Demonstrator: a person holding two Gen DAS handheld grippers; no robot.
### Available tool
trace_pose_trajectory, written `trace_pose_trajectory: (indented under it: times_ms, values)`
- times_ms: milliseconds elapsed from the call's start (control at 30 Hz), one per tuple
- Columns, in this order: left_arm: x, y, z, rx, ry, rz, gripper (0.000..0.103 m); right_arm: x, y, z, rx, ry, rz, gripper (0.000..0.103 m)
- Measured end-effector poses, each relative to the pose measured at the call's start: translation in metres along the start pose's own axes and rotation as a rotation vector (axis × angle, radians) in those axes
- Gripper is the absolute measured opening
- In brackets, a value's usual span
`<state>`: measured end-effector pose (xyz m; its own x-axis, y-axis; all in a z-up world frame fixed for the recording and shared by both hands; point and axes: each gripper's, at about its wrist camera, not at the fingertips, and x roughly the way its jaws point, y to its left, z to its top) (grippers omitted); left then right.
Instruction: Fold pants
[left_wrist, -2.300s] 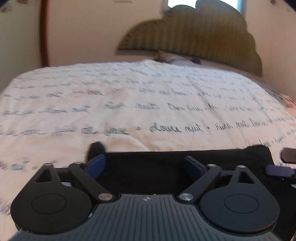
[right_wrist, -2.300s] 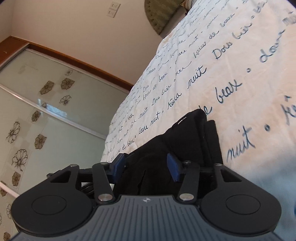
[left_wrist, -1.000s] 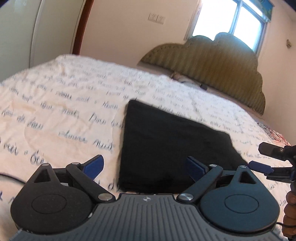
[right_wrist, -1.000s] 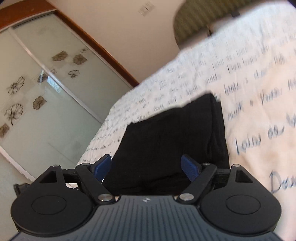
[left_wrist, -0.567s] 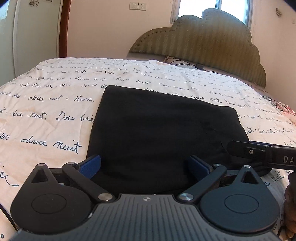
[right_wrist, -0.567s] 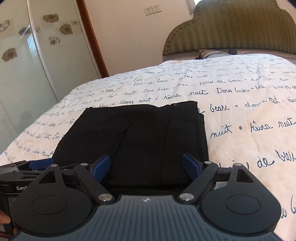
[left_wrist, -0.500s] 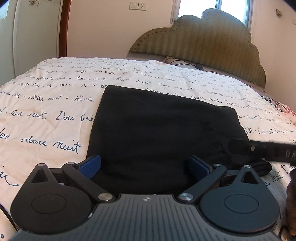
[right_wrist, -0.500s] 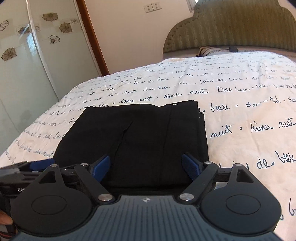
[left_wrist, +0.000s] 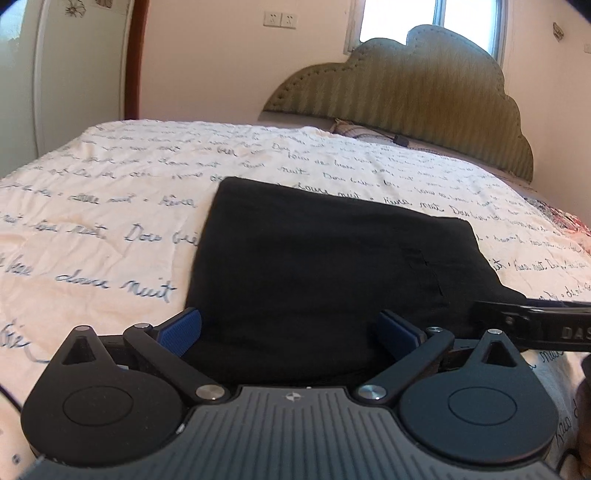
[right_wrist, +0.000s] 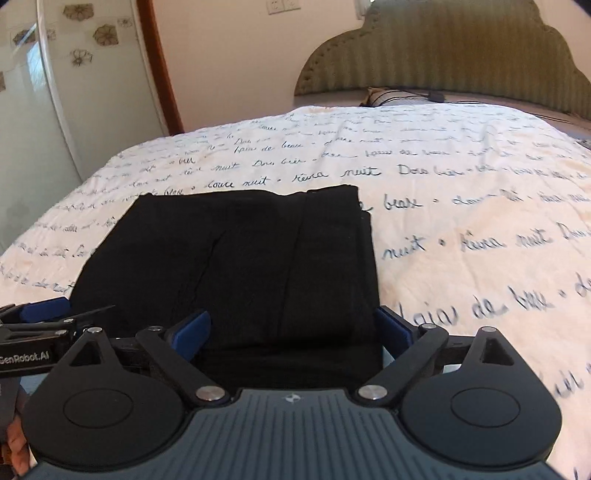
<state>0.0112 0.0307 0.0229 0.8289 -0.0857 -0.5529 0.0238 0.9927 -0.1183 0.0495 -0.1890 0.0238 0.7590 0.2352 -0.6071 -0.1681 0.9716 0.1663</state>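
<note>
Left gripper (left_wrist: 290, 330) and right gripper (right_wrist: 293, 328) both gape wide and grip nothing, poised at the near edge of the folded pants (left_wrist: 325, 258) on the bed (left_wrist: 110, 206)

Both rigs look the same: the left gripper (left_wrist: 290, 330) and right gripper (right_wrist: 291, 330) each have a grey ribbed body along the bottom of the frame with a tiny round logo in the middle, two big matte-black discs either side, and black linkage arms with silver screws. Fingertips (left_wrist: 181, 330) are blue textured pads. At the left edge of the right wrist view there's white "SenRobot.AI" lettering on a black bar, and a bit of skin shows in the lower left corner.
</note>
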Motion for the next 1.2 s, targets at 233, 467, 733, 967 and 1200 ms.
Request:
trace_pose_trajectory:
  times_ms: [233,467,733,967,1200]
  values:
    - [-0.024,0.013,-0.015,-0.030,0.033,0.019,0.103,-0.034,-0.002,-0.039,-0.010,0.020,-0.051,0.096]
    - [-0.030,0.006,-0.025,0.033,0.056,0.073,0.103,-0.048,0.008,-0.040,-0.006,0.070,-0.071,0.097]
    - [-0.014,0.000,-0.025,0.088,0.121,0.112,0.102,-0.026,0.030,-0.060,-0.081,0.023,-0.192,0.103]
    - [-0.013,0.003,-0.025,0.071,0.115,0.120,0.102,-0.026,0.023,-0.058,-0.055,0.021,-0.174,0.103]
    - [-0.010,0.001,-0.023,0.081,0.113,0.127,0.102,-0.025,0.022,-0.057,-0.054,0.021,-0.173,0.103]
